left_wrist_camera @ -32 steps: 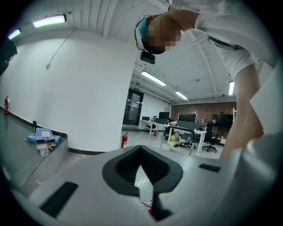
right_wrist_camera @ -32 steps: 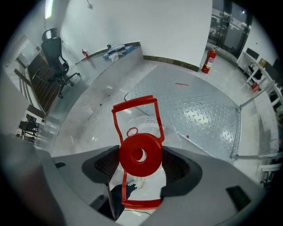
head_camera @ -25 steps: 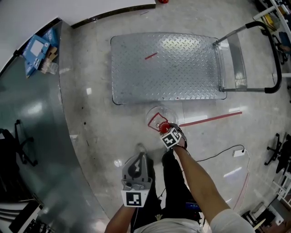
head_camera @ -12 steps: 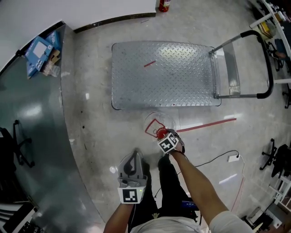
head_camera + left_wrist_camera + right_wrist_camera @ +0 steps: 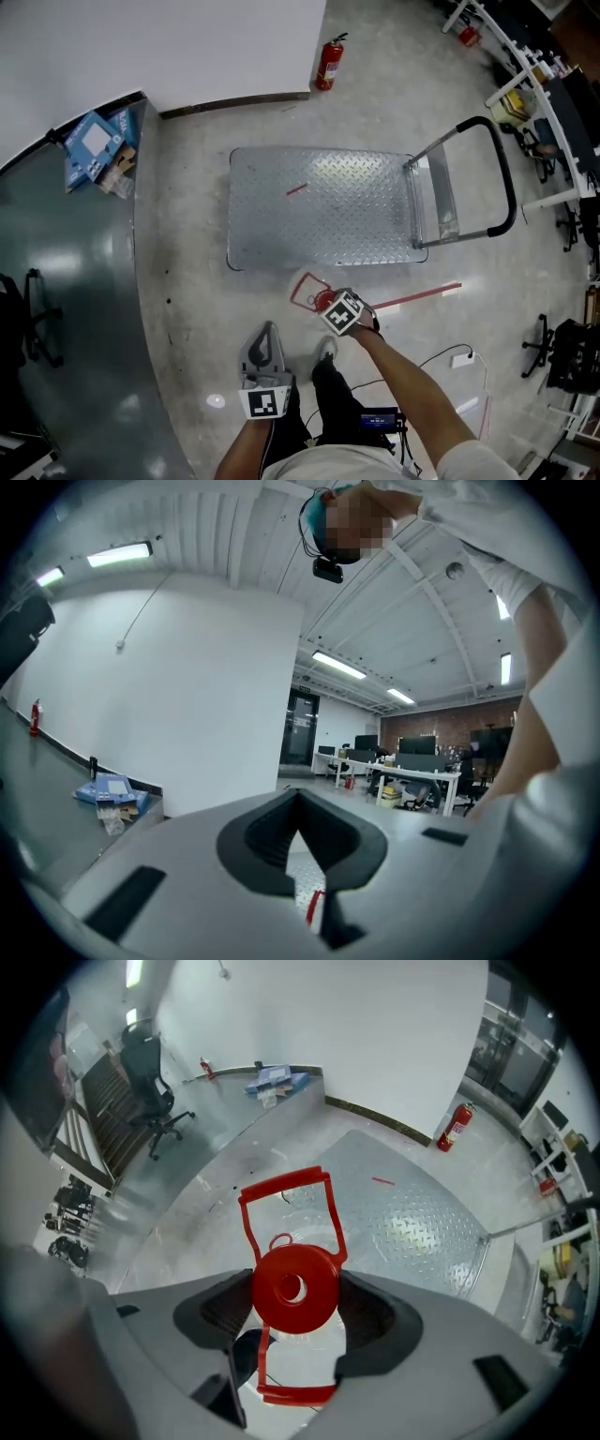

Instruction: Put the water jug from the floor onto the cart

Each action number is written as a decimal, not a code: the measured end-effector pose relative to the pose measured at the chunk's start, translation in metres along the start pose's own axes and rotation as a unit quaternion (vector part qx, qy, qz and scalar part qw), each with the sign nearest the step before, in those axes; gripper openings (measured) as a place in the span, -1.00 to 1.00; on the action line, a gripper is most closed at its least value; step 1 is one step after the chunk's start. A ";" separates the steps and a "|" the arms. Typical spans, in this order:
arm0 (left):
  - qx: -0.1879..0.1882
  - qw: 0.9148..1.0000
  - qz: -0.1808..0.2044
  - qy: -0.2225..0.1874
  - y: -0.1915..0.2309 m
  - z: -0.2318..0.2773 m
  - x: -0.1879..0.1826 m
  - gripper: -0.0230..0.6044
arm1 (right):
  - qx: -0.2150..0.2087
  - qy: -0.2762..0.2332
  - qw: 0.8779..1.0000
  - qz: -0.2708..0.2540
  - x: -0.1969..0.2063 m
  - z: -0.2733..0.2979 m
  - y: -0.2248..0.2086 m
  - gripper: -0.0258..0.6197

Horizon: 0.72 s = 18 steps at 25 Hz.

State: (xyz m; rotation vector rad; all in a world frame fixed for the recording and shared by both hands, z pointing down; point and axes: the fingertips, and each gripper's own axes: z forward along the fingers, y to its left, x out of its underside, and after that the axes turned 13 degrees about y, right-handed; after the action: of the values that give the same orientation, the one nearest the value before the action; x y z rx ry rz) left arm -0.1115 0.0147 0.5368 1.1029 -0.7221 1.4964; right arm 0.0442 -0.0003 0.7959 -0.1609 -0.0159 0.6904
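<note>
Red-capped water jug clamped between right tool jaws.

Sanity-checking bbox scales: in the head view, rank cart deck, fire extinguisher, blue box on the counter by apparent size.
1. cart deck
2. blue box, though raised on the counter, nearer the camera
3. fire extinguisher, similar length but slimmer
</note>
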 end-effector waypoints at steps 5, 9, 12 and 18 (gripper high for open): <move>-0.004 1.000 -0.008 -0.023 -0.003 -0.010 -0.021 -0.92 | 0.003 -0.011 1.000 -0.003 -0.018 -0.041 -0.026 -0.04; 0.000 1.000 0.000 -0.024 -0.006 -0.018 -0.023 -0.92 | 0.025 -0.016 0.999 0.011 -0.041 -0.059 -0.063 -0.04; 0.000 1.000 0.009 -0.020 -0.006 -0.019 -0.019 -0.92 | 0.013 -0.022 0.999 0.021 -0.061 -0.063 -0.081 -0.04; -0.007 1.000 0.007 -0.011 -0.005 -0.020 -0.015 -0.92 | 0.012 -0.034 0.999 0.033 -0.100 -0.072 -0.118 -0.05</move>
State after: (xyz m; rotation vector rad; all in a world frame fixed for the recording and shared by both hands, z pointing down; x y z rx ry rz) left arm -0.1124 0.0272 0.5153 1.1080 -0.7558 1.4899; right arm 0.0464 -0.1638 0.7470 -0.1141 -0.0683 0.7620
